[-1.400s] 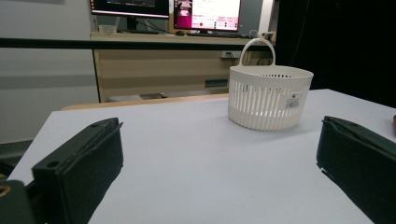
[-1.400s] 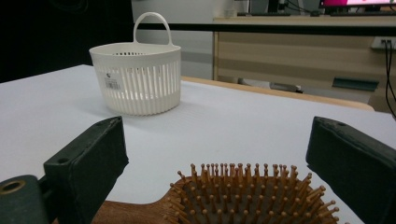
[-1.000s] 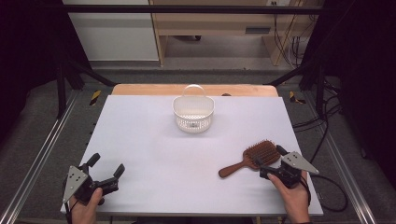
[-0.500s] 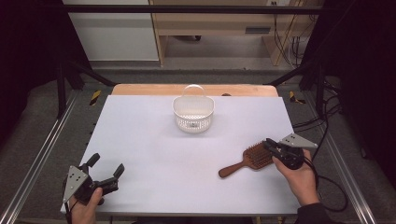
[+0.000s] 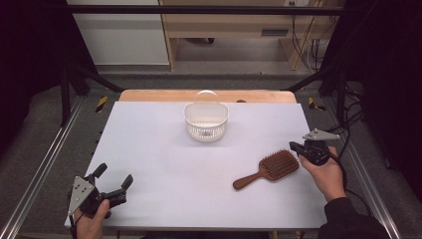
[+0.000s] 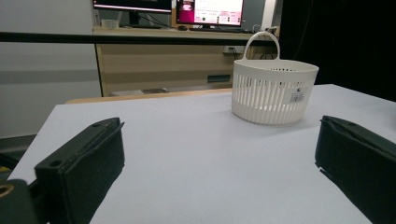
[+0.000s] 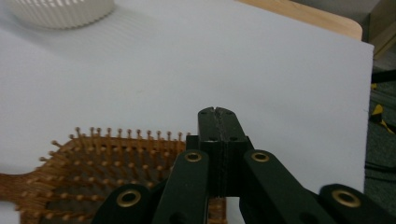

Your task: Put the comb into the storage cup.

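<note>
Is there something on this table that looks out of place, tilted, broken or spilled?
Nothing stands out. The white basket stands upright near the far edge with its handle up. The wooden hairbrush lies flat, bristles up, at an angle on the table, near the right tool. No spill or damage is visible.

Lab, framed test table [image 5: 149, 149], monitors [image 6: 210, 11], loose cables [image 5: 311, 47]
</note>
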The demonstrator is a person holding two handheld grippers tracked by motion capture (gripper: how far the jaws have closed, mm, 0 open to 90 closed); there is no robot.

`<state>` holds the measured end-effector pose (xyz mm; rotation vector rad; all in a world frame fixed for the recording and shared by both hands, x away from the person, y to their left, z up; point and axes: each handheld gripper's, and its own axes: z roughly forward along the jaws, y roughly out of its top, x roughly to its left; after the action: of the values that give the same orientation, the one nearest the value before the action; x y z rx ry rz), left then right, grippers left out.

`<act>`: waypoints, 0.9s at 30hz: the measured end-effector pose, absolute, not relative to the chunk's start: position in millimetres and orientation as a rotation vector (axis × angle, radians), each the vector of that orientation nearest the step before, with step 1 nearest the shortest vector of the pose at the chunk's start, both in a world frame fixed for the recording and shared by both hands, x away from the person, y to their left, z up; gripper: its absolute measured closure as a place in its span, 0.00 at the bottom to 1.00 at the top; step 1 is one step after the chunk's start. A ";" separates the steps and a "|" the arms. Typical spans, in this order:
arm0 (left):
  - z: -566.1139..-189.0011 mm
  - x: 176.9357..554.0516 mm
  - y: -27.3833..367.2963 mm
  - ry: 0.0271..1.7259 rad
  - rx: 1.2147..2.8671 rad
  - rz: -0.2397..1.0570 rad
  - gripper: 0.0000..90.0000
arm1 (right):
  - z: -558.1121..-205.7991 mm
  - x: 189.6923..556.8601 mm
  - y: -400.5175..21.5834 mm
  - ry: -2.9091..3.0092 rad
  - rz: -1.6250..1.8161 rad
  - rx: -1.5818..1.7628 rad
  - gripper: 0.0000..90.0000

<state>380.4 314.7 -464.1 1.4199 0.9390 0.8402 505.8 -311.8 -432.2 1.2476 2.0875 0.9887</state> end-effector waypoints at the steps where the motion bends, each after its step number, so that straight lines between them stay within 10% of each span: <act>1: -464.1 380.3 314.8 0.939 1.420 0.840 0.01 | -433.7 507.1 -314.2 2.084 0.981 1.265 1.00; 27: -464.3 380.3 315.0 0.941 1.425 0.835 0.02 | -466.5 505.6 -335.3 2.157 0.936 1.406 1.00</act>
<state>380.3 315.0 -464.3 1.4247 0.9413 0.8348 505.6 -335.3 -466.5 1.4055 2.1571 0.9360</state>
